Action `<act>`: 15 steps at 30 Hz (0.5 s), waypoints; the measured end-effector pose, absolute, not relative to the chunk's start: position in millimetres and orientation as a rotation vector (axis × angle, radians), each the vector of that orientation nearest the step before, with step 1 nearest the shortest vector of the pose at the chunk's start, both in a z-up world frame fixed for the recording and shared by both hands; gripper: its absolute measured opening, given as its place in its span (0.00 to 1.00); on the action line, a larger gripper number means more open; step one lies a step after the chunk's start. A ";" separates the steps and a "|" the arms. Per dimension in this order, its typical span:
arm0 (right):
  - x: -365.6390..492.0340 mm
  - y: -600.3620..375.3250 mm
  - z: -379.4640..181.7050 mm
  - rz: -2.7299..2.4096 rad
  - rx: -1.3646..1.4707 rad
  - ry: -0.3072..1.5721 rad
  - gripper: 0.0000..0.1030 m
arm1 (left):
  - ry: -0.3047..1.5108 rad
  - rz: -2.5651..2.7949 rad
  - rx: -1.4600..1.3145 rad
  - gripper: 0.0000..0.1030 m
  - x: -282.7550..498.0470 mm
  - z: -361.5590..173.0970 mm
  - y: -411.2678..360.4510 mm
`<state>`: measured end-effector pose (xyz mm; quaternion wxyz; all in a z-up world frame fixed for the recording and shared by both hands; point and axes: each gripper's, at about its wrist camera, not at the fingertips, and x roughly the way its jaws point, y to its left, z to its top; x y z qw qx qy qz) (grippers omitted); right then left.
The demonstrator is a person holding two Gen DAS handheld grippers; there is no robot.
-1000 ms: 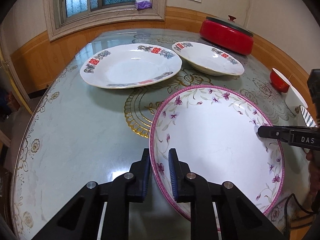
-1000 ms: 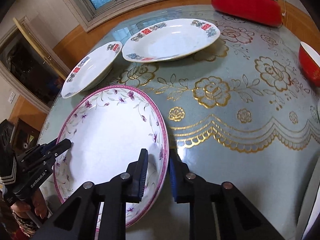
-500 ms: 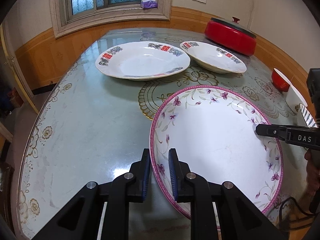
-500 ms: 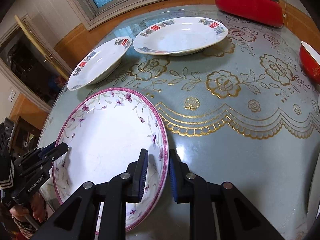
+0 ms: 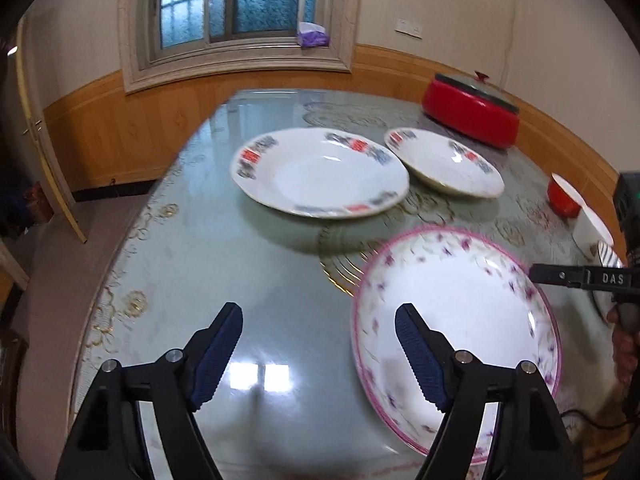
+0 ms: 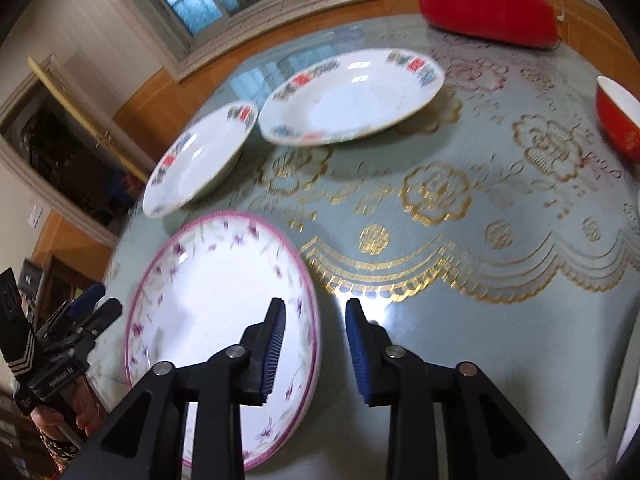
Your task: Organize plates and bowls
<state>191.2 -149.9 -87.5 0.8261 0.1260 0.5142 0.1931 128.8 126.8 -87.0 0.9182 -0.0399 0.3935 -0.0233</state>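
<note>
Left gripper (image 5: 318, 354): I am seeing its jaws standing wide apart, gripping nothing; its right pad (image 5: 418, 360) is hanging over the near-left rim of the floral plate, its left pad over bare tabletop.
Right gripper (image 6: 314, 354): I am seeing its jaws partly open, holding nothing; the plate's right rim is lying in the gap between them (whether a pad is touching it, I cannot tell).
Pink-rimmed floral plate (image 5: 472, 316): it is sitting on the table (image 5: 208, 264) near the front edge, blurred in both views.
Larger red-and-blue patterned plate (image 5: 320, 172): it is resting farther back, toward the window.
Smaller patterned plate (image 5: 444, 162): it is lying just beside the larger one; I cannot tell whether their rims are touching.
Red lidded pot (image 5: 472, 114): it is standing behind both.
Red bowl (image 6: 618, 118): it is sitting at the table's right side.
</note>
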 end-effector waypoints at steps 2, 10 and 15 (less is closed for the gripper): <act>197.3 -149.5 -80.2 0.414 0.277 1.076 0.31 | 0.810 -0.002 -0.129 0.86 140.9 -83.2 142.0; 234.2 -121.5 -67.6 0.493 0.322 1.063 0.33 | 0.797 0.140 -0.241 0.90 195.3 -85.3 178.4; 275.8 -95.9 -74.9 0.529 0.402 1.118 0.34 | 0.828 0.195 -0.283 0.90 237.2 -98.2 192.6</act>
